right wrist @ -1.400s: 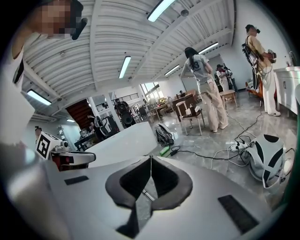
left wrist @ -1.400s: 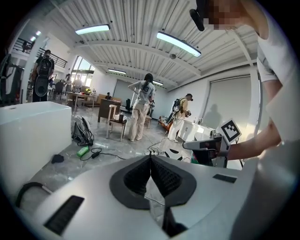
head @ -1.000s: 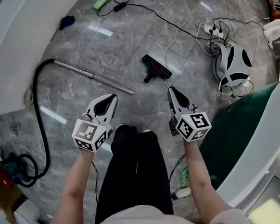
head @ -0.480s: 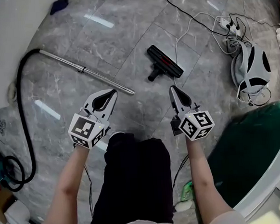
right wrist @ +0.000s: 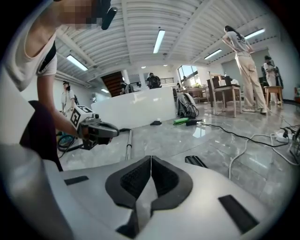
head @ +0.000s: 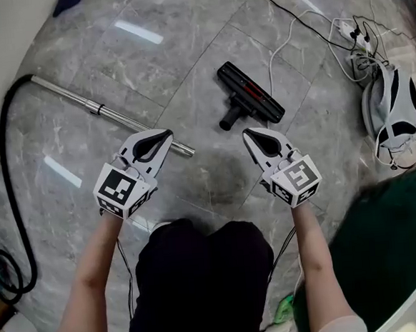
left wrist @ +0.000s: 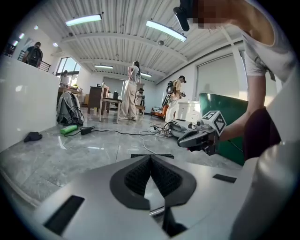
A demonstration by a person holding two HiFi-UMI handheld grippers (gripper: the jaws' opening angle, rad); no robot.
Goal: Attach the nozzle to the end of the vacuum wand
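The nozzle lies on the floor, just ahead of the right tongs, which are nearer to it; its neck points back toward them. The wand lies slantwise, its free end just beside the left tongs. Both tongs are closed and empty.

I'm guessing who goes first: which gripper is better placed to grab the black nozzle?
Probably the right gripper: its shut, empty tips sit nearest the nozzle. The left gripper hangs beside the wand instead.
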